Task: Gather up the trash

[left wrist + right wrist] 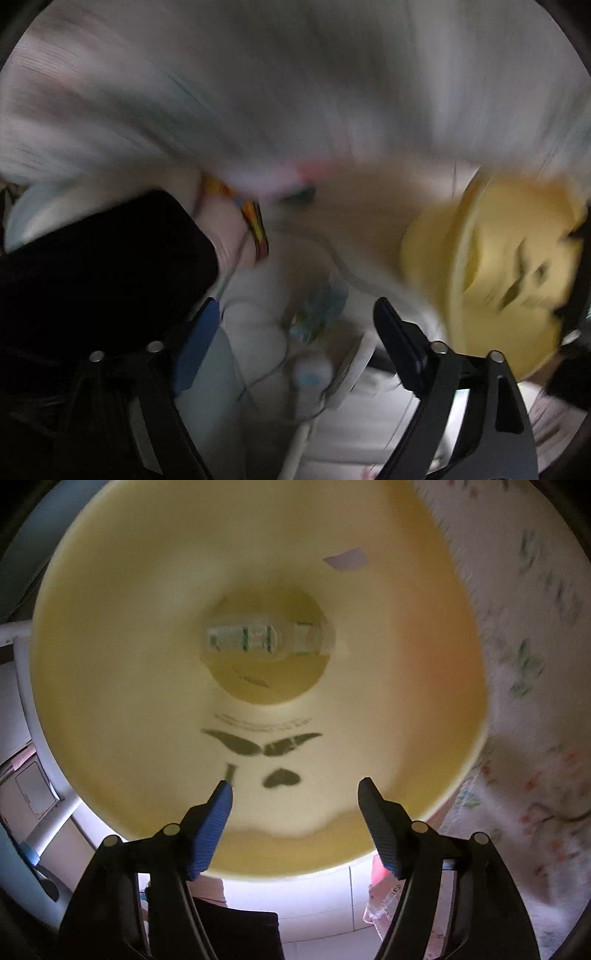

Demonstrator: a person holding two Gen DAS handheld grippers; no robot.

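Right wrist view: the right gripper (295,794) looks straight down into a pale yellow bin (147,627), fingers (212,830) spread with nothing between them. At the bottom of the bin lies a clear bottle (266,637) with a green-printed label, on its side; a small pale scrap (345,560) clings to the inner wall above it. Dark moustache and heart printing shows through the near wall. To the right of the bin hangs or lies a white floral cloth (535,664); below the rim, pale floor tiles (325,904); to the left, white tubular framing (22,664). Left wrist view: heavily motion-blurred. The left gripper (295,325) also has its fingers (195,347) spread, empty. The yellow bin (498,266) appears at the right, tilted relative to this camera. A black mass (92,266) fills the left; identity unclear. Between the fingers, white items and a blue-green crumpled wrapper (317,306), too smeared to name. Pale blurred fabric (258,92) fills the upper field.
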